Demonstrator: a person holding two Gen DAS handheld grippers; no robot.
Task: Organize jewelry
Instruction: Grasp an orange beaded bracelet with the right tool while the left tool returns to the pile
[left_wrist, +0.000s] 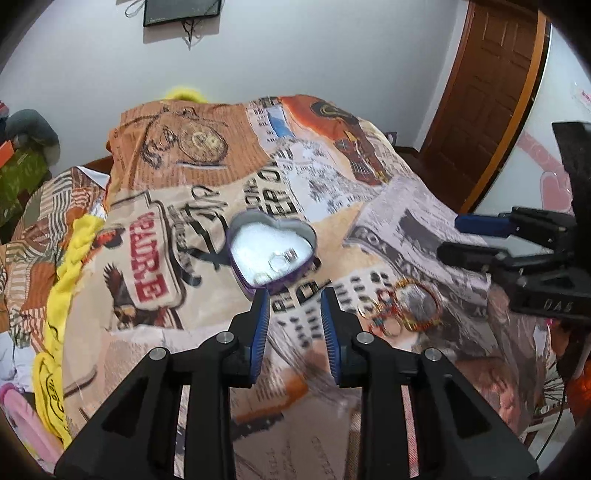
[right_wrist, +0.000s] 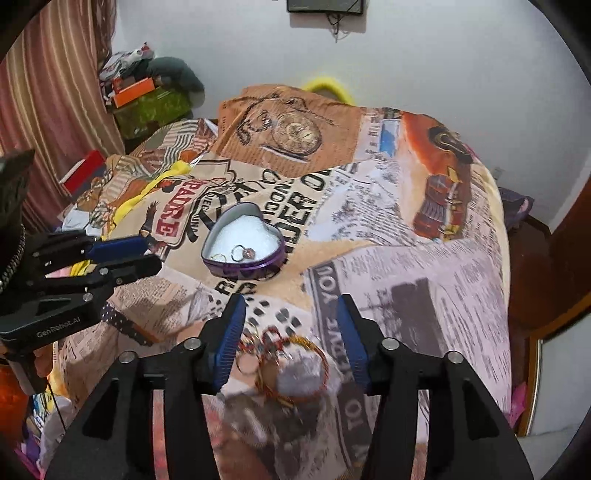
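A purple heart-shaped tin (left_wrist: 273, 251) with a white lining sits open on the printed bedspread (left_wrist: 207, 184); small rings (left_wrist: 282, 263) lie inside it. It also shows in the right wrist view (right_wrist: 244, 246), rings (right_wrist: 242, 254) inside. A pile of bangles and rings (left_wrist: 402, 306) lies on the cloth to the tin's right. My left gripper (left_wrist: 295, 301) is open and empty, just in front of the tin. My right gripper (right_wrist: 291, 308) is open and empty, hovering over the bangle pile (right_wrist: 288, 354). Each gripper shows in the other's view: right (left_wrist: 465, 240), left (right_wrist: 133, 254).
A yellow cloth (left_wrist: 70, 266) lies along the bed's left side. Boxes and clothes (right_wrist: 147, 92) are stacked in the far left corner by a striped curtain (right_wrist: 48, 92). A brown wooden door (left_wrist: 480, 103) stands at the right.
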